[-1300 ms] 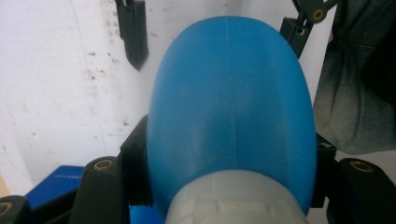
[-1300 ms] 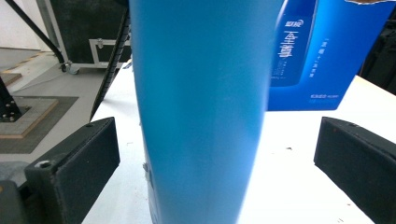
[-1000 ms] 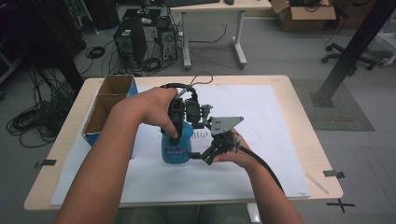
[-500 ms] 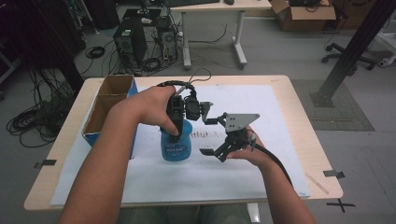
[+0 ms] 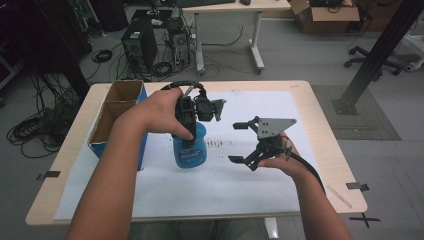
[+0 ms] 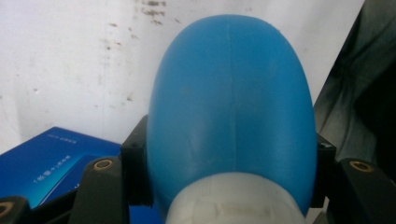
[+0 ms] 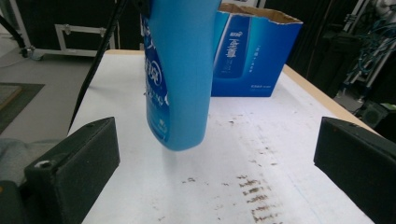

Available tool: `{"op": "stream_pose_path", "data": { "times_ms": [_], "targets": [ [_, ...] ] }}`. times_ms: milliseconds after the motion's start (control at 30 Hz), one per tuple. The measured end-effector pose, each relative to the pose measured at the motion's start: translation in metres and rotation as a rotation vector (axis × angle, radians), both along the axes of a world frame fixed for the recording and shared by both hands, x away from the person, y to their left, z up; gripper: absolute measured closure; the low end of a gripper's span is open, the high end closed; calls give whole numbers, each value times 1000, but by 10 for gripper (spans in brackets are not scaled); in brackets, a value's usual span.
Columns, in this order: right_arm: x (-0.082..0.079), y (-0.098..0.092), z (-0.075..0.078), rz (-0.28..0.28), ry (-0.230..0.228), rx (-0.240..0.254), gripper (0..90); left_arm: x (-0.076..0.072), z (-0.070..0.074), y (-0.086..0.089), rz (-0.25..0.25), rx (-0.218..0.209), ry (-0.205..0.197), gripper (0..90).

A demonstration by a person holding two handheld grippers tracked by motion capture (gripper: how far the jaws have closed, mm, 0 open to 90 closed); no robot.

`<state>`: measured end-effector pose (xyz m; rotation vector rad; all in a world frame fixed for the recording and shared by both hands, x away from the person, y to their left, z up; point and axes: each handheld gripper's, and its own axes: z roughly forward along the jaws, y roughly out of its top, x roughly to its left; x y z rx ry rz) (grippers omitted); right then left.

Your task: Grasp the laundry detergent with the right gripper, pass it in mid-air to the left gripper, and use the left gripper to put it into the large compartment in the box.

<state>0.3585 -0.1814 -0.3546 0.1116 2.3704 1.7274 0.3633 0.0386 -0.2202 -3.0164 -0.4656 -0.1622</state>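
Box (image 5: 117, 120): open-topped blue carton standing at the desk's left edge, on the white sheet (image 5: 300, 105) that covers most of the desk (image 5: 327, 120). Nothing inside it that I can make out

Left gripper (image 5: 192, 131): I have its jaws clamped on the bottle (image 5: 191, 150), high up at the neck, where a pale collar meets the blue body in the left gripper view (image 6: 231, 116). One jaw sits on each side of the shoulder and both pads press on it. I hold the bottle upright just right of the box and left of the desk's middle; in the right gripper view its base (image 7: 180, 74) hangs off the sheet, tilted a little

Right gripper (image 5: 247, 142): I hold it right of the bottle, apart from it, jaws spread wide with nothing between them. They point leftward toward the bottle's lower half

Handling, as I judge it: smooth moulded plastic, stiff at the neck but likely to give if squeezed mid-body. The surface looks slick, and the rounded shoulder offers little to stop a slide, so the neck grip is the safer one. I cannot tell whether it is full; if so, the weight will swing below a neck hold. A second hold low on the flat sides, across the narrow width, would steady it
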Motion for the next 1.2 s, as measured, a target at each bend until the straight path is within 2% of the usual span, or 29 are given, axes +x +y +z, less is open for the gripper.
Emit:
{"op": "stream_pose_path", "data": {
  "times_ms": [167, 300, 467, 633, 667, 767, 833, 1000, 1067, 1133, 1200],
  "targets": [
    [-1, -5, 4, -4, -10, -3, 1, 3, 9, 4, 143, -27, -23, 385],
    [-1, -10, 7, -12, -11, -7, 1, 2, 19, 8, 185, -50, -47, 385],
    [0, -18, 10, -33, -7, -16, 1, 5, 31, 14, 251, -62, -52, 385],
    [5, -27, 9, -64, 0, -50, 2, 6, 41, 20, 284, -60, -77, 385],
    [6, -30, 10, -71, -5, -58, 2, 6, 43, 21, 287, -76, -85, 385],
    [10, -35, 12, -81, -19, -93, 2, 7, 47, 25, 312, -86, -83, 385],
    [14, -38, 14, -94, -24, -133, 2, 8, 50, 27, 332, -98, -86, 385],
    [22, -44, 22, -119, -9, -194, 2, 9, 56, 33, 361, -123, -81, 385],
    [24, -45, 25, -116, -4, -213, 2, 8, 59, 34, 357, -132, -92, 386],
    [27, -47, 31, -108, -1, -254, 4, 8, 62, 37, 385, -136, -89, 385],
    [28, -47, 33, -101, 2, -271, 15, 8, 66, 39, 401, -140, -96, 385]
  ]
}}
